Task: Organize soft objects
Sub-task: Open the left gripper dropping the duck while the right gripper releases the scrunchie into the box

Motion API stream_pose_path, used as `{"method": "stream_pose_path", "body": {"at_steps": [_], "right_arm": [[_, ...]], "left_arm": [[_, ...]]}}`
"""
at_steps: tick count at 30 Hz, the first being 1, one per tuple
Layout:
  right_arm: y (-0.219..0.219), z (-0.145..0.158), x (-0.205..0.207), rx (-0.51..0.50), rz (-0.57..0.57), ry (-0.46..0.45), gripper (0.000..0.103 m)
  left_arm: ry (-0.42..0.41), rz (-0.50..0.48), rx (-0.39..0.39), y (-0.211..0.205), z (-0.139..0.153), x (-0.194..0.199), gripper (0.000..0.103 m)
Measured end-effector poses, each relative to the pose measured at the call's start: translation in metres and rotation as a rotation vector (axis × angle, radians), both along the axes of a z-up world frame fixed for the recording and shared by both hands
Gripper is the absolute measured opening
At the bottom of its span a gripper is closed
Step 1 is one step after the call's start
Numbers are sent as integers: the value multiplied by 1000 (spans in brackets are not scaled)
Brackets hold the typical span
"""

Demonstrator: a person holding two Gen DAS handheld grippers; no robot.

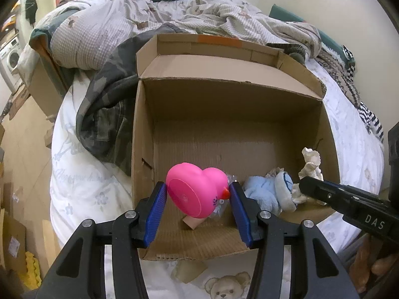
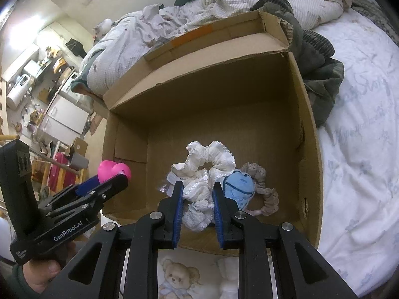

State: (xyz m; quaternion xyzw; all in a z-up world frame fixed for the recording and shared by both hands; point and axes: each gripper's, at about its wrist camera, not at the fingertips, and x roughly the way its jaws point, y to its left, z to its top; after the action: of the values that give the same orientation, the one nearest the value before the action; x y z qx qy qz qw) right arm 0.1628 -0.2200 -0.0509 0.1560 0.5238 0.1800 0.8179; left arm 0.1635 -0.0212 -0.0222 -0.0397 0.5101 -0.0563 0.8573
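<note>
1. Left gripper point(image 1: 198, 195): blue-padded fingers pressed against both sides of a pink rubber duck point(image 1: 197, 191), held above the near edge of the cardboard box point(image 1: 139, 134). The duck's flat base faces the camera; its orange beak touches the right-hand pad. In the right wrist view the same gripper point(image 2: 117, 174) appears at the box's left wall, with the duck point(image 2: 113, 170) showing past the fingertips.
2. Right gripper point(image 2: 198, 189): fingers set narrowly about a white frilled scrunchie point(image 2: 202, 189), pads touching the fabric on both sides, inside the box point(image 2: 309, 154). From the left wrist view, this gripper point(image 1: 303, 185) reaches in over the right wall, its tip at the cream-white fabric point(image 1: 310, 167).
3. Box contents: a light-blue plush item point(image 2: 238, 189) just right of the scrunchie, touching it; a beige scrunchie point(image 2: 264, 186) beside the plush, towards the right wall.
4. Surroundings: the box rests on a white printed bed sheet point(image 2: 361, 162); a camouflage garment point(image 1: 107, 114) lies against its side, and a rumpled checked quilt point(image 1: 104, 25) lies behind.
</note>
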Motion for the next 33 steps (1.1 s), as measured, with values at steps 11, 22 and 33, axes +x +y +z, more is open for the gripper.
{"method": "stream_pose_path", "body": {"at_steps": [11, 22, 33], "right_arm": [[1, -2, 4, -6, -5, 15, 24], [4, -4, 6, -14, -2, 21, 24], [-6, -2, 6, 51, -51, 7, 80]], "left_arm": [[13, -11, 1, -3, -3, -1, 48], [14, 17, 12, 1, 1, -2, 67], [7, 11, 26, 0, 2, -3, 67]]}}
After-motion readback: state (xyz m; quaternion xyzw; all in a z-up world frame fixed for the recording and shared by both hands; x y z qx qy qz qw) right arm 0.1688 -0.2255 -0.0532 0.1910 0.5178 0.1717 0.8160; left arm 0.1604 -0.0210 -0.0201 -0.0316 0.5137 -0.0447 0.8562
